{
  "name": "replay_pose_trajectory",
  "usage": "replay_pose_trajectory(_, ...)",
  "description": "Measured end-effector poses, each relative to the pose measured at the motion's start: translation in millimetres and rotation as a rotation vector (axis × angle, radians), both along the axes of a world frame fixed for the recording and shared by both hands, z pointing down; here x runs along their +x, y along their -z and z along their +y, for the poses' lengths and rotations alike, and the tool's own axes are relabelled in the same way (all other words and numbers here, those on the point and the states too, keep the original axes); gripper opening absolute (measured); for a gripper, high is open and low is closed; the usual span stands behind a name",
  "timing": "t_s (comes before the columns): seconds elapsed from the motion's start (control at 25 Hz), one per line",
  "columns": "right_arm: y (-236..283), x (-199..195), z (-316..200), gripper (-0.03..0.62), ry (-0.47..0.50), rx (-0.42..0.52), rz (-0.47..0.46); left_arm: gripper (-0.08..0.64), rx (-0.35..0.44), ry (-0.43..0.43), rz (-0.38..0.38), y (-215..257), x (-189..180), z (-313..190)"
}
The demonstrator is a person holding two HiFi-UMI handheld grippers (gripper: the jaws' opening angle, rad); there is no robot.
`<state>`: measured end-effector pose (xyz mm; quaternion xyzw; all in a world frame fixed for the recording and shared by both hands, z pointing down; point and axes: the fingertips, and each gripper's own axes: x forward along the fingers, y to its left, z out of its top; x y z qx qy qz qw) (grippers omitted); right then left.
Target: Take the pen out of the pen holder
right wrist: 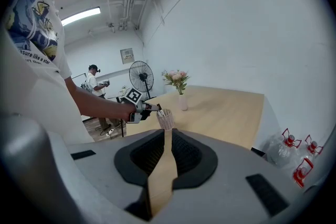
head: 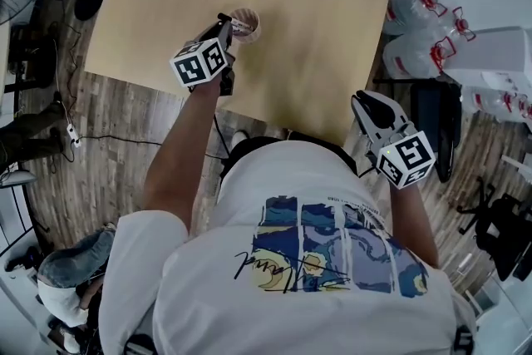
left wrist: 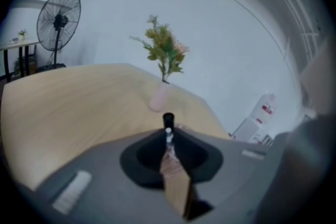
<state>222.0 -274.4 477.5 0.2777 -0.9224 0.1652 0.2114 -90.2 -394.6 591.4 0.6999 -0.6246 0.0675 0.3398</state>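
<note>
Pen (left wrist: 168,122), dark-capped, stands about upright in the pen holder (head: 247,22) on the table (head: 316,37); my left gripper (head: 226,26) meets it from the near side, jaws pinched together on its upper shaft so that the cap shows just above their tips. Its long axis runs up out of the holder's mouth, so I judge the withdrawal must go straight up along that axis, not sideways against the rim. My right gripper (head: 362,101) hangs well apart at the table's near edge, jaws drawn together on nothing; the left is plainly the nearer.
</note>
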Motion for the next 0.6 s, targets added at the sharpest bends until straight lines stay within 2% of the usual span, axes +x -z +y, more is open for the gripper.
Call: replay_pose_trajectory(0.6,4,-23,12,0.038,-0.023,0.006,0.001,0.048,0.011,-0.055,0.01,3,-2,3)
